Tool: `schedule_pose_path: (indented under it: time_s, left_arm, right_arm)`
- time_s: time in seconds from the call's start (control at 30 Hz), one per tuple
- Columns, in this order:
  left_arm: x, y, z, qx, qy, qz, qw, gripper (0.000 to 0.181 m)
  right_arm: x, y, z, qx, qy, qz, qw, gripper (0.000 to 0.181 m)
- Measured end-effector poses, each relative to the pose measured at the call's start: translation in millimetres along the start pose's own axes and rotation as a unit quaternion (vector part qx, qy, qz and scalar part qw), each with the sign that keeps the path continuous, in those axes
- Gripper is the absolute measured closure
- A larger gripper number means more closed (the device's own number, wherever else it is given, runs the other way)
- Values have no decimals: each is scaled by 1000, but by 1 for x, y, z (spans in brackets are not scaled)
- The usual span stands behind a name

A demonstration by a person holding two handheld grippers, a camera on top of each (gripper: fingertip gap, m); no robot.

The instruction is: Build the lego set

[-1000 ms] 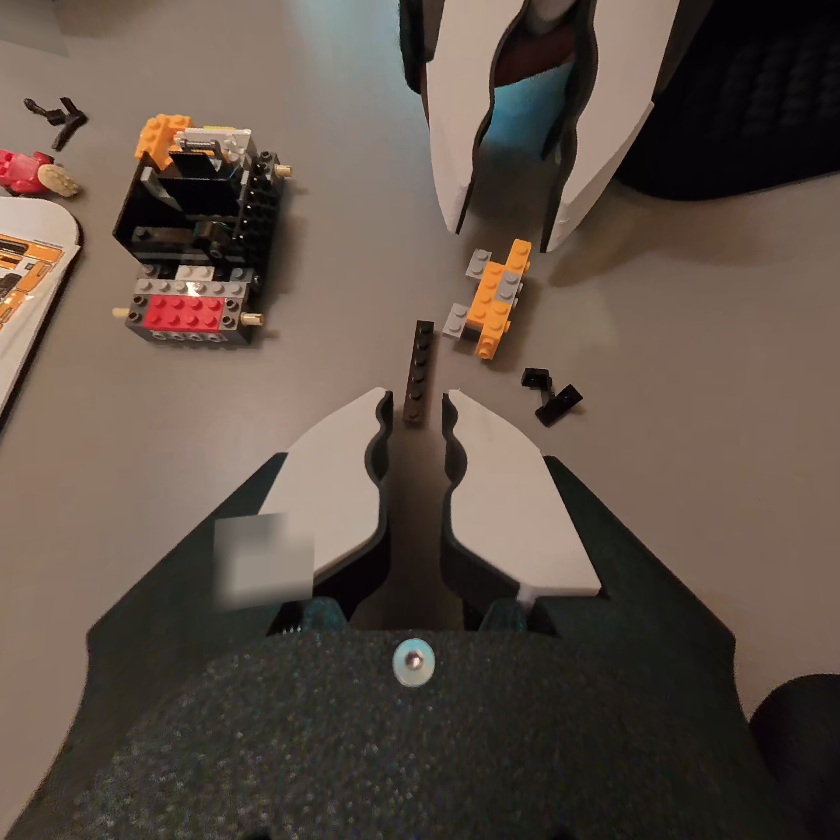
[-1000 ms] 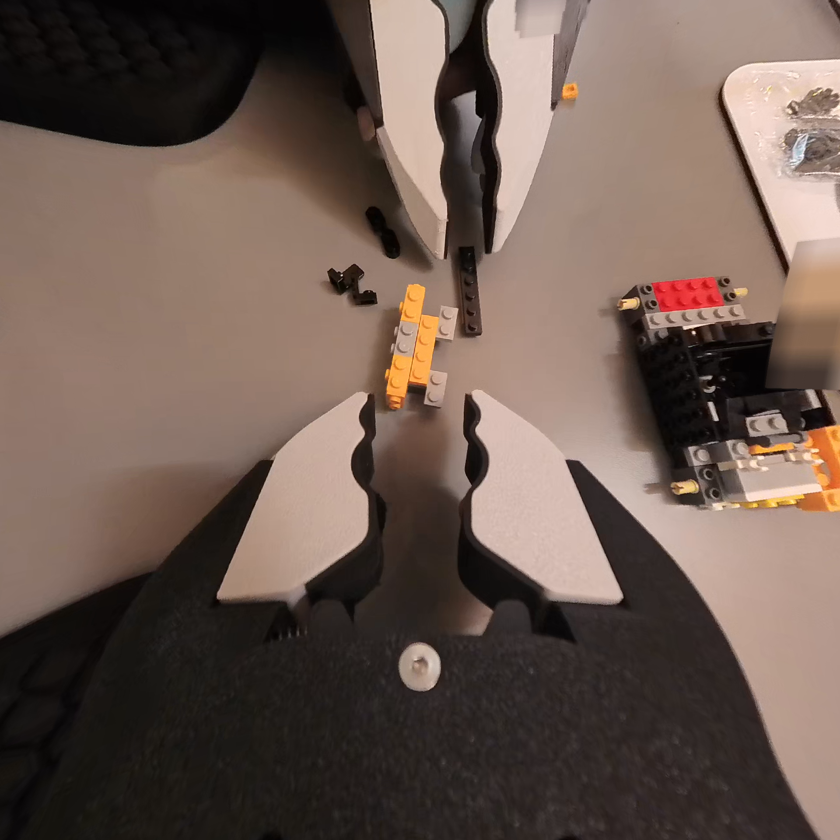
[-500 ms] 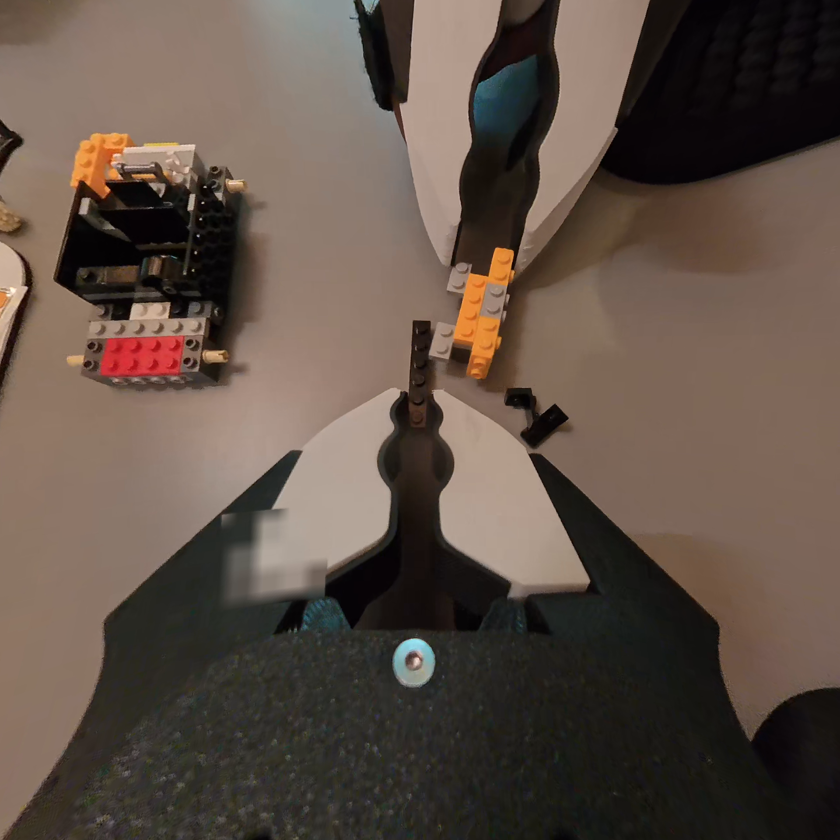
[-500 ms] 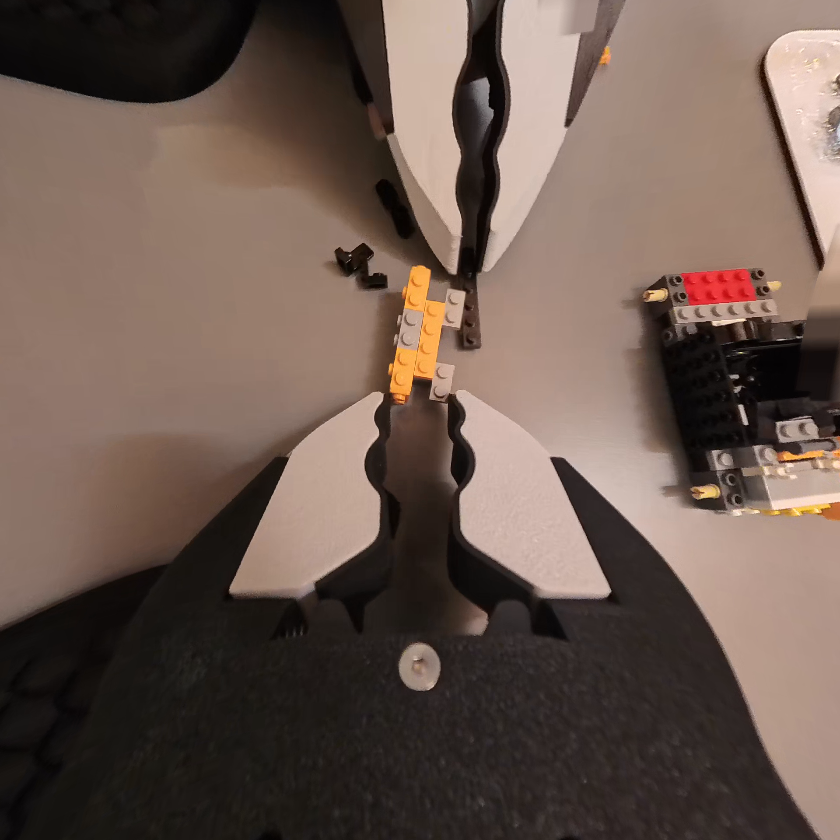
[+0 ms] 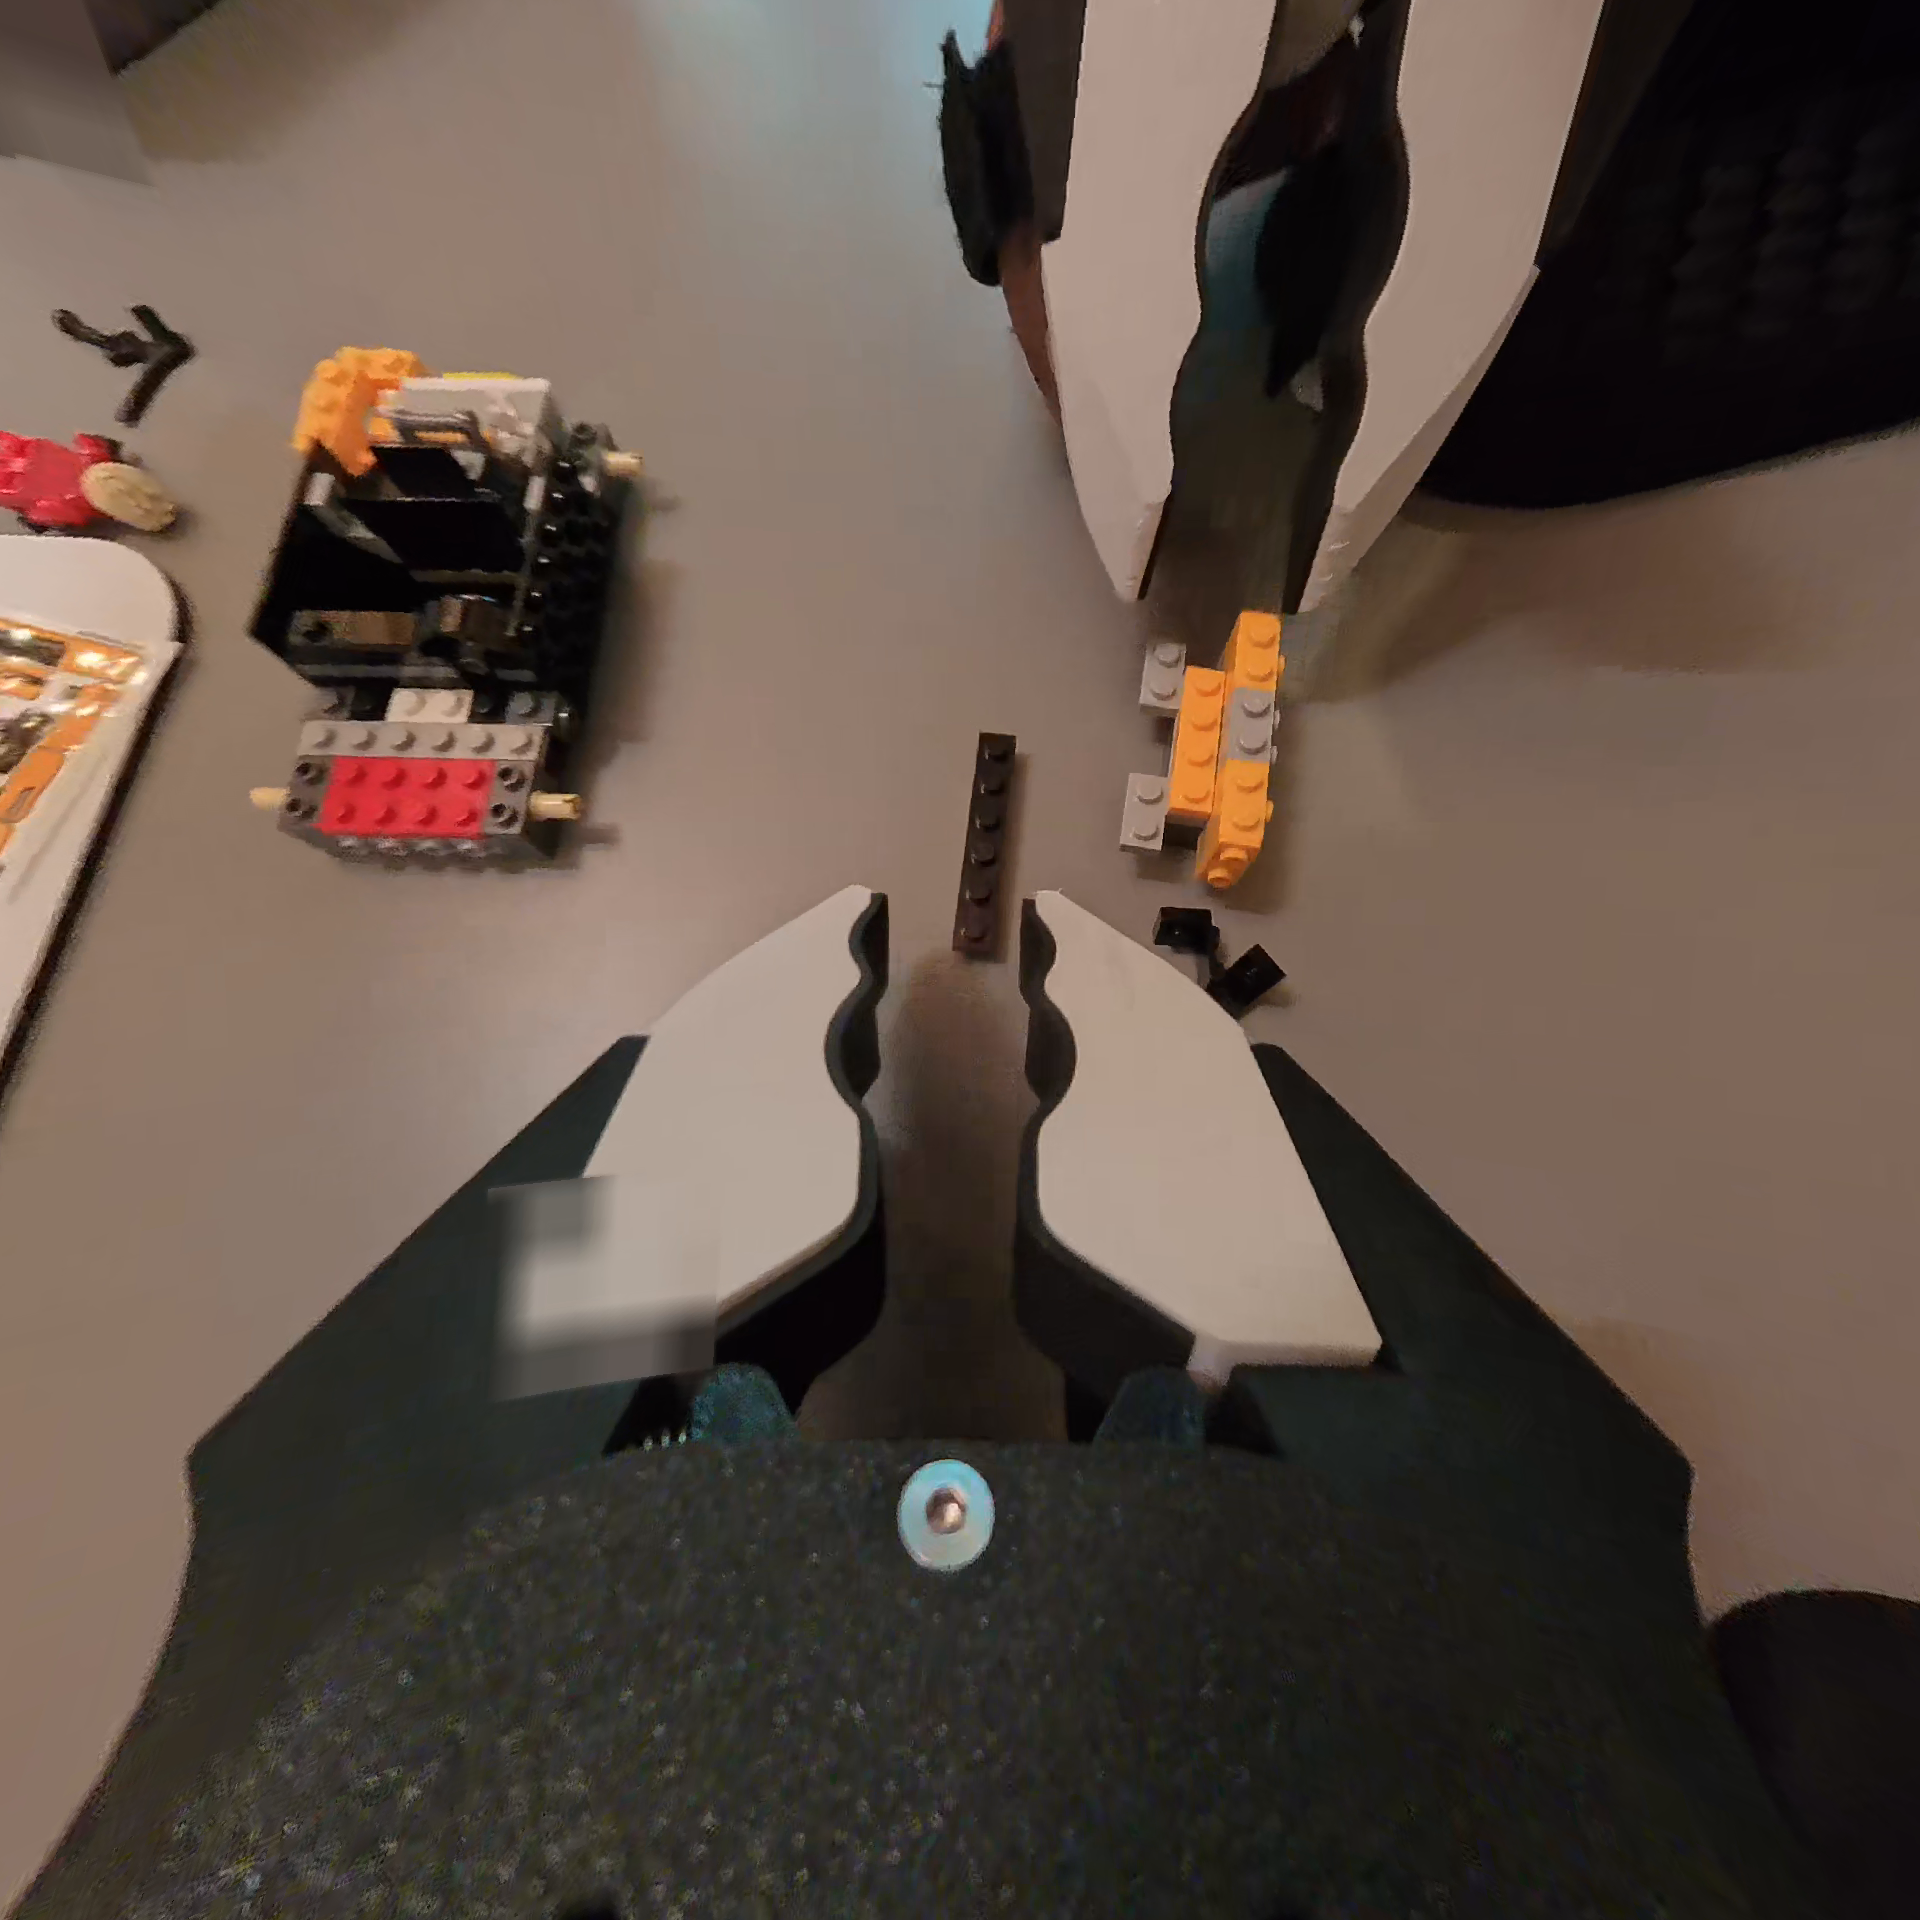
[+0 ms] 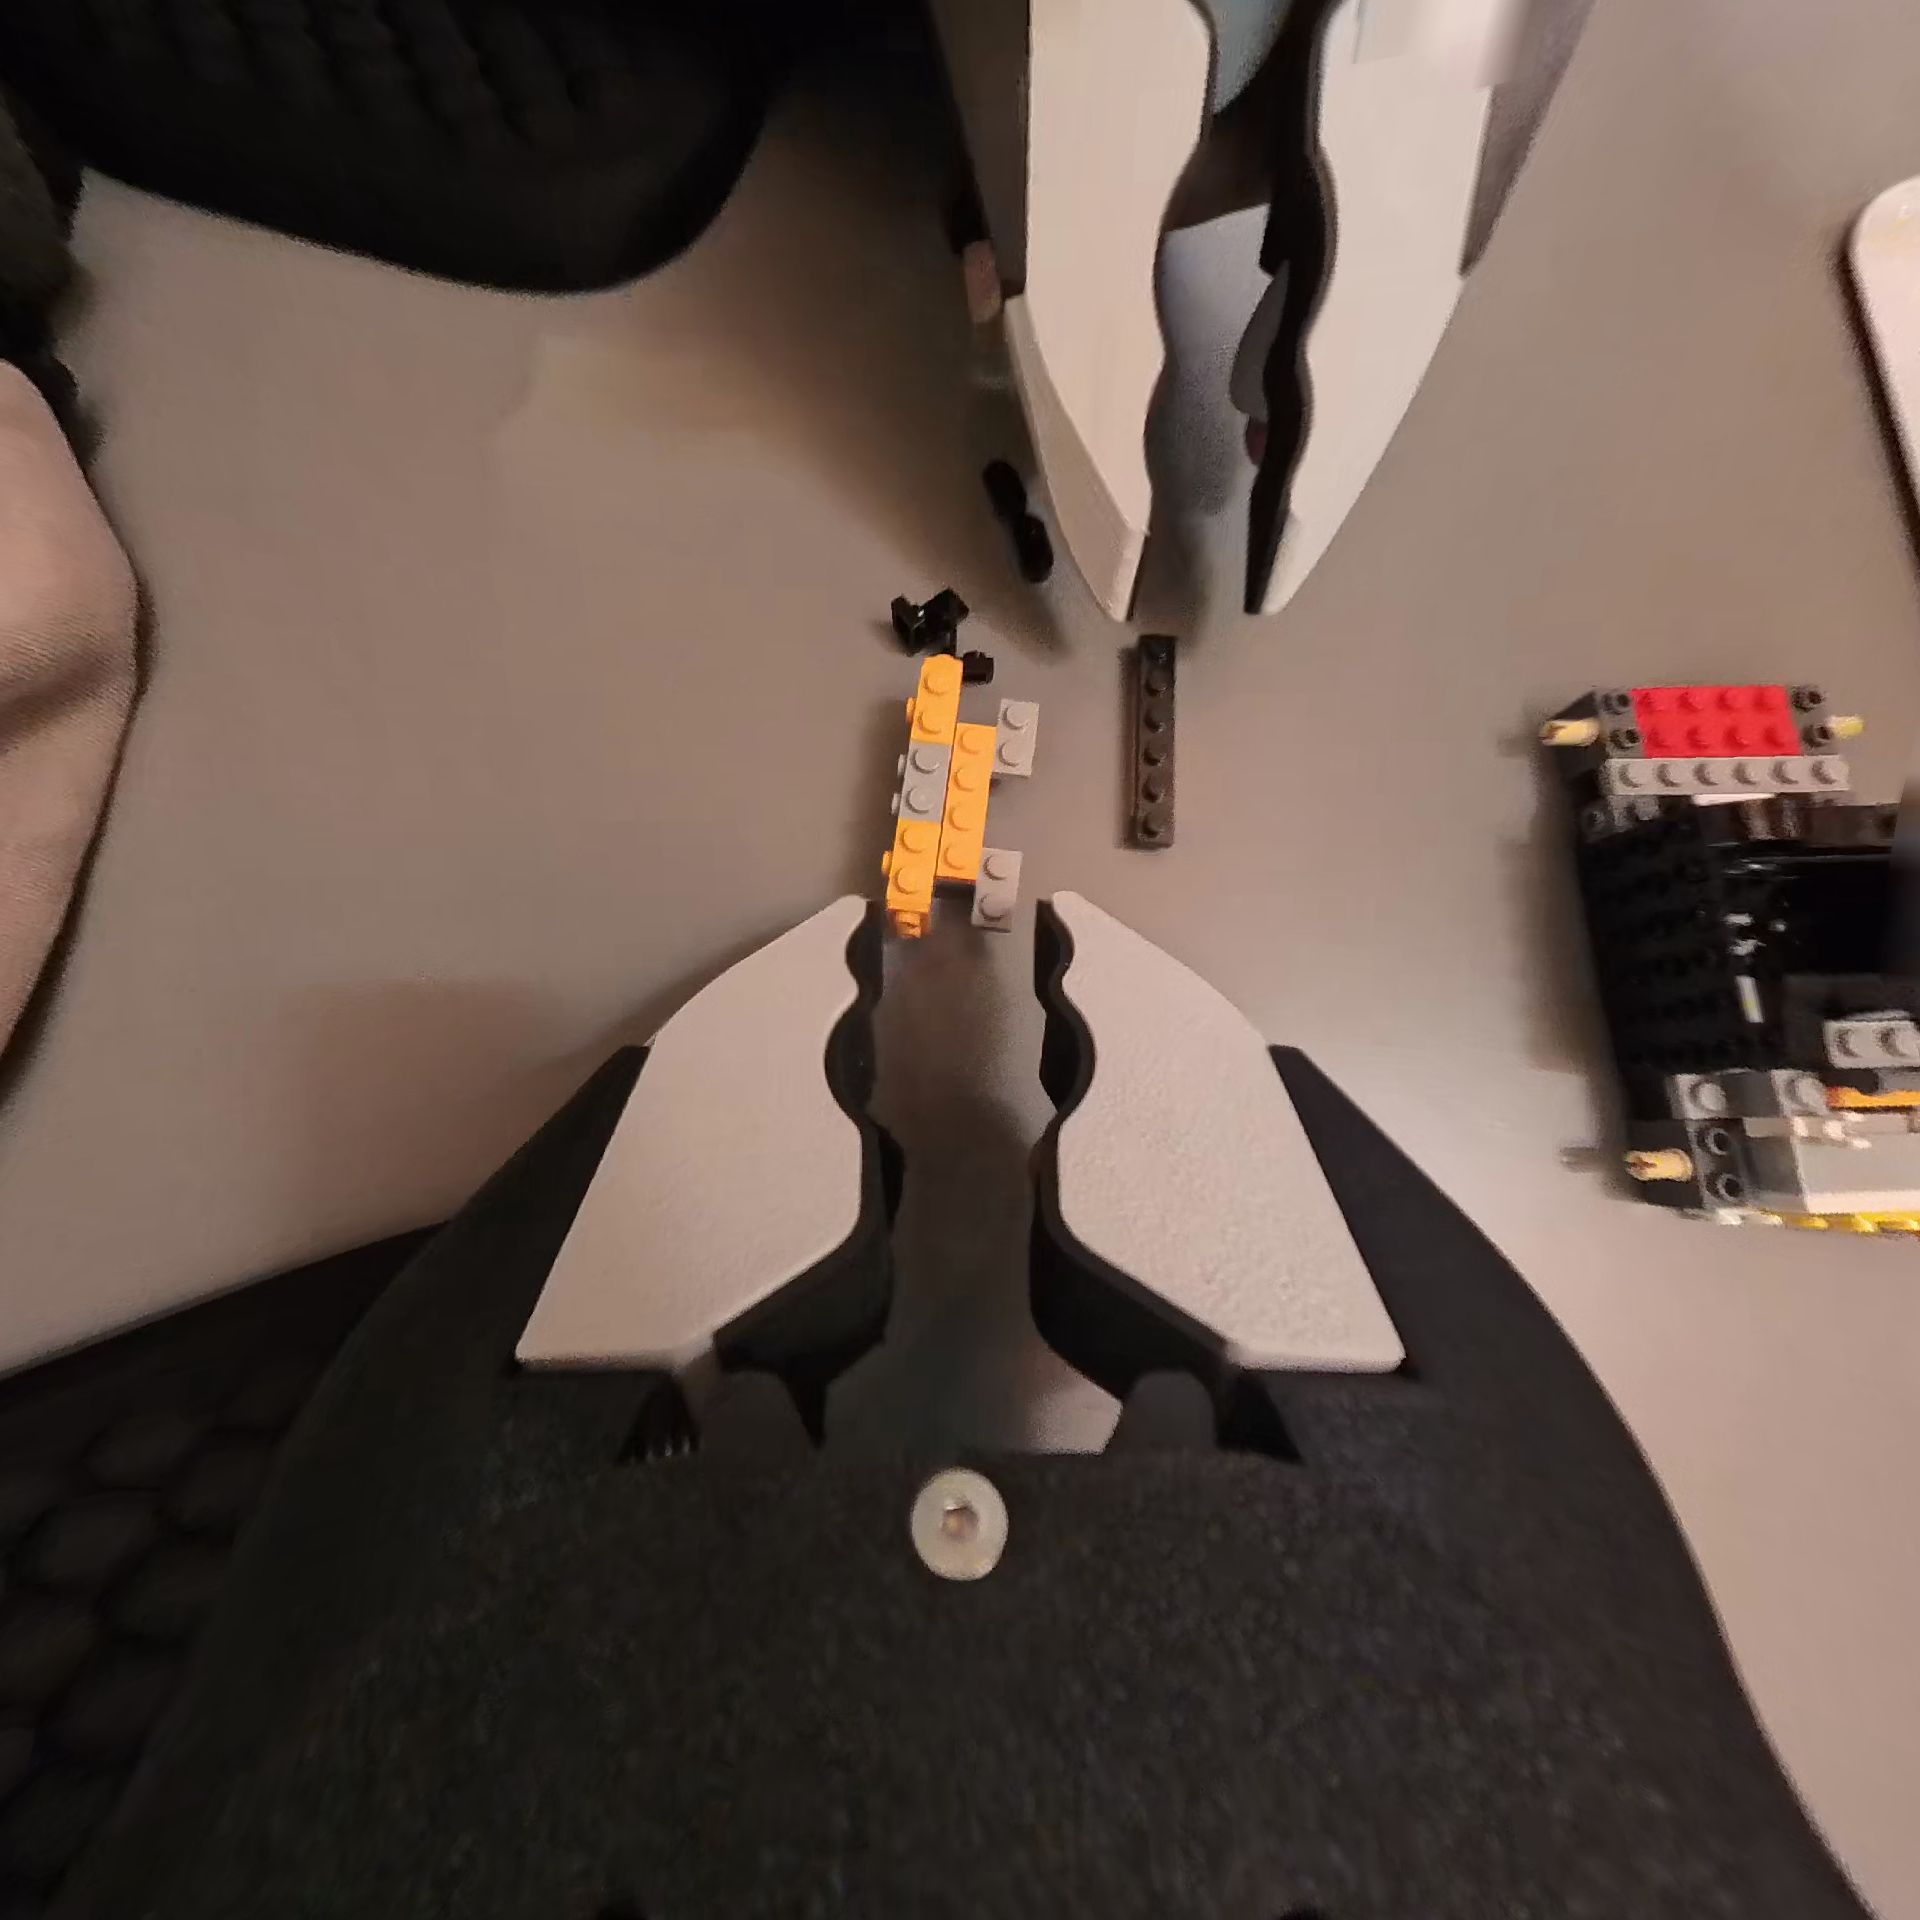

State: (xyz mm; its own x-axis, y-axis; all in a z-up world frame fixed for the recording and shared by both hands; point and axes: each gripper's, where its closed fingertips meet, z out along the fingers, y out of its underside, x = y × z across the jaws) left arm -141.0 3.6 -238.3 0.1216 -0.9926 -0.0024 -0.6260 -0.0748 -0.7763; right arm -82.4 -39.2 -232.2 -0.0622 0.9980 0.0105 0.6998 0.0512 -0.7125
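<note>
The left gripper [image 5: 954, 914] hangs low over the grey tabletop [image 5: 727, 260] with its two white fingers spread and nothing between them. A long, narrow black studded lego plate [image 5: 985, 842] lies flat on the tabletop just beyond the fingertips, its near end level with the gap between them but touching neither finger.

The right gripper [image 6: 951, 914] faces it from the opposite side, its white fingers also spread and empty. An orange and grey lego sub-assembly of stacked small plates [image 6: 951, 795] lies flat just in front of its tips, its near end almost at the gap. The black plate [image 6: 1151, 743] lies parallel to this sub-assembly, near it but apart, with bare tabletop between them.

A few small black lego clips [image 5: 1216, 956] lie just beside the far end of the sub-assembly as the right wrist view shows it, close to the left gripper's right finger.

A larger, partly built black lego model with a red studded plate, grey plates and tan axle pins [image 5: 436, 634] stands well apart from both grippers, toward the side of the tabletop where a white tray with rounded corners [image 5: 94, 582] holds a printed instruction sheet [image 5: 52, 717]. Beyond the model lie a small red lego piece with a tan wheel [image 5: 73, 494] and a thin black lego part [image 5: 130, 348].
</note>
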Motion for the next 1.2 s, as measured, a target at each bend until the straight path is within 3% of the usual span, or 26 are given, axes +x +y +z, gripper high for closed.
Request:
schedule_pose_path:
  time_s: [0.2,0.3,0.47,0.57,0.63,0.7,1.0,1.2]
  left_arm:
    - [-4,2,-27,15,-56,-24,998,163]
    - [2,12,-36,-5,-52,-33,998,166]
    - [28,26,-33,-55,-1,-32,998,161]
    - [32,37,-25,-95,5,-20,995,160]
    - [34,39,-21,-101,6,-15,995,162]
    - [34,39,-21,-102,6,-12,995,166]
    - [31,39,-22,-99,-2,-10,995,168]
    - [31,41,-24,-106,-5,-8,994,167]
  right_arm:
    - [30,-7,-12,47,60,41,996,154]
    - [40,-10,-11,66,81,60,993,156]
    - [4,-18,-1,47,9,16,999,151]
    - [-1,-14,14,5,27,-11,1000,150]
    - [2,-8,19,-6,35,-12,999,161]
    - [6,-7,14,0,34,-1,999,172]
    - [62,47,-42,-61,126,48,989,172]
    - [73,57,-47,-63,141,63,986,170]
